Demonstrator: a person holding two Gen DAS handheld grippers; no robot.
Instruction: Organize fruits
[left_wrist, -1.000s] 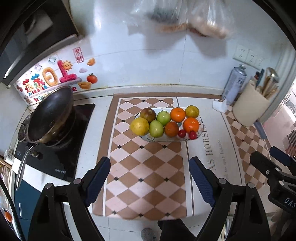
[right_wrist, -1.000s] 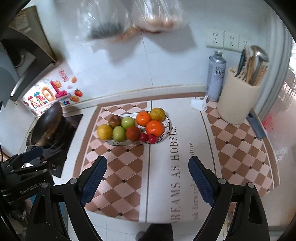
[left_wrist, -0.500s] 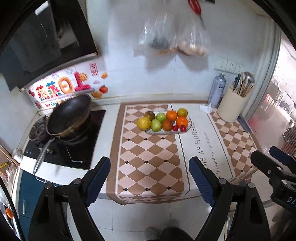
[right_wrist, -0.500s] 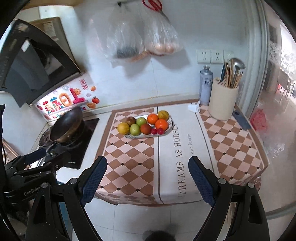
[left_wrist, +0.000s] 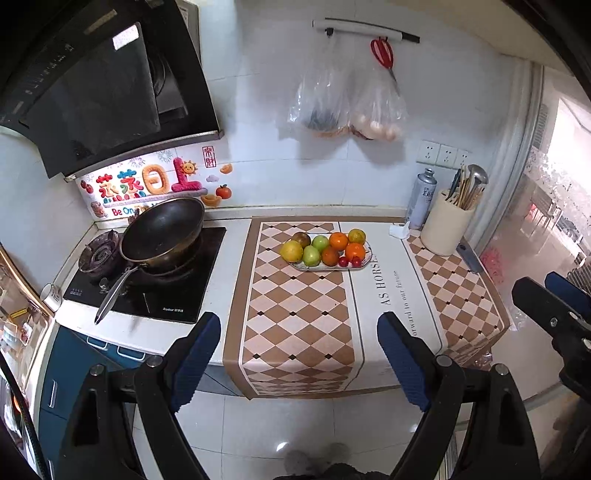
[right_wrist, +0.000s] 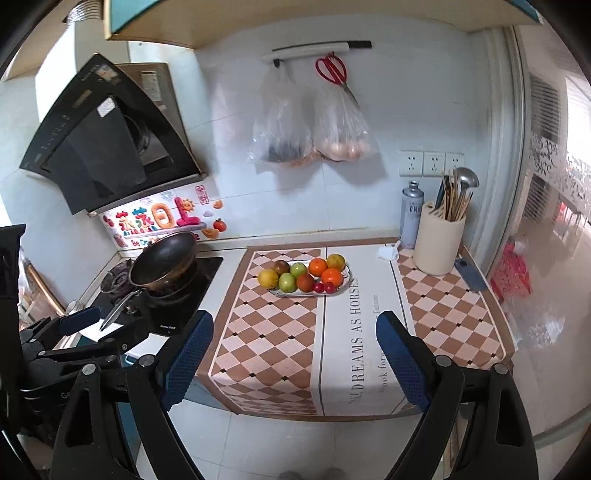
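An oval plate (left_wrist: 360, 262) (right_wrist: 346, 282) sits on the checkered mat at the back middle of the counter. It holds several fruits: a yellow one (left_wrist: 291, 250) (right_wrist: 268, 278), green ones (left_wrist: 311, 255) (right_wrist: 287, 282), oranges (left_wrist: 338, 240) (right_wrist: 318, 267), a dark brown one (left_wrist: 301, 239) and small red ones (left_wrist: 344, 261). My left gripper (left_wrist: 299, 354) and right gripper (right_wrist: 294, 349) are both open and empty, held well back from the counter's front edge, over the floor. The right gripper's fingers (left_wrist: 543, 299) show at the right of the left wrist view.
A black wok (left_wrist: 162, 230) (right_wrist: 164, 264) sits on the stove at left under a range hood (left_wrist: 99, 92). A utensil holder (left_wrist: 447, 227) (right_wrist: 438, 242) and spray can (left_wrist: 422, 199) stand at back right. Plastic bags (left_wrist: 343, 107) and red scissors (left_wrist: 382, 53) hang on the wall.
Both grippers have pulled far back and upward from the counter; the fruit plate now looks much smaller and farther. Both stay open and empty.
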